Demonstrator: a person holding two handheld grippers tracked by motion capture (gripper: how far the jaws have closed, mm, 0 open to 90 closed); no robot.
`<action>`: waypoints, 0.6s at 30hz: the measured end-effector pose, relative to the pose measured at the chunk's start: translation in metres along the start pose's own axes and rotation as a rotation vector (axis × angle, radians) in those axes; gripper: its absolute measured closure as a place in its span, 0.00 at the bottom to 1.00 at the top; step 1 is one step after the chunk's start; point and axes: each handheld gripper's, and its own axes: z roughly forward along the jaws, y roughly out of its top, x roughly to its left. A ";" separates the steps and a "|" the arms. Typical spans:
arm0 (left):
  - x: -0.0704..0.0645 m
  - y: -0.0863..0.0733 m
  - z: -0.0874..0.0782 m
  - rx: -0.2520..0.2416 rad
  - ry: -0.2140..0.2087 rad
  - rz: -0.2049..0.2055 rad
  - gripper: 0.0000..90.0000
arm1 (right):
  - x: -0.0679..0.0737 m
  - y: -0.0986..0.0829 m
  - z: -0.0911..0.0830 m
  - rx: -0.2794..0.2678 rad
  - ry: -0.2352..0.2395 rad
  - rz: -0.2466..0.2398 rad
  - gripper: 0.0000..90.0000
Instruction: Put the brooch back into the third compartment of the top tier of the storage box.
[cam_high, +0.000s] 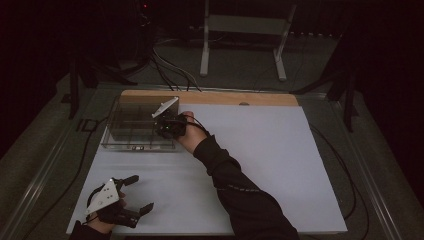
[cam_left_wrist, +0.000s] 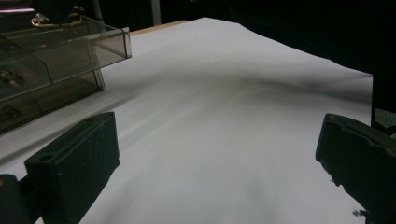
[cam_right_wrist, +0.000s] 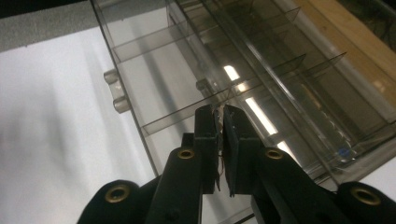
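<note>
Two tongs differed: right tongs (cam_right_wrist: 220, 122) were clamped on something thin above the box (cam_right_wrist: 261, 93); left tongs (cam_left_wrist: 210, 158) were apart. I should release it low, inside one compartment.

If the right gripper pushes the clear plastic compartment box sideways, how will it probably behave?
The clear box looks thin-walled and mostly empty, so it is probably light. On the smooth white sheet it would likely slide, not tip, since it is low and wide. Its thin dividers may flex or crack under the right gripper.
</note>
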 end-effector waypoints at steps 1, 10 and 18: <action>0.000 0.000 0.000 0.000 0.000 0.000 0.01 | 0.000 0.000 0.000 0.000 0.000 0.000 0.94; 0.000 0.000 -0.001 -0.004 0.003 -0.003 0.01 | 0.004 0.002 -0.007 -0.033 0.010 -0.005 0.69; 0.000 0.000 -0.001 -0.004 0.002 -0.002 0.01 | 0.009 0.003 -0.015 -0.064 0.032 0.002 0.45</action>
